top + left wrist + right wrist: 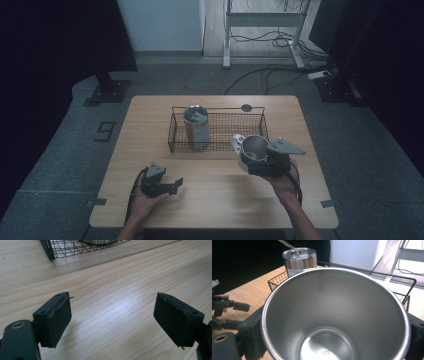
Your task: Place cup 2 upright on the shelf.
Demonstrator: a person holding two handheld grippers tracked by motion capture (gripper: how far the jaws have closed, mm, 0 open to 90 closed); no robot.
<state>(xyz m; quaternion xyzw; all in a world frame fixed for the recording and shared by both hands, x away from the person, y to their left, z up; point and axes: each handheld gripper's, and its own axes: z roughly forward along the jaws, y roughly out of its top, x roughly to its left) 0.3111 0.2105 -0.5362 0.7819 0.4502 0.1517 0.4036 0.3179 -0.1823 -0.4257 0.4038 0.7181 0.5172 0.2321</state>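
Steel cup (337, 315): plain silver, centre frame. Tumbler (195, 127), centre: silver, lid prob. clear. Basket (175, 137): black wire grid. Table (150, 115): pale wood grain. Grippers black.

Cup (332, 315) brushed steel, satin sheen; basket (220, 142) thin black wire mesh; table (120, 302) pale smooth woodgrain.
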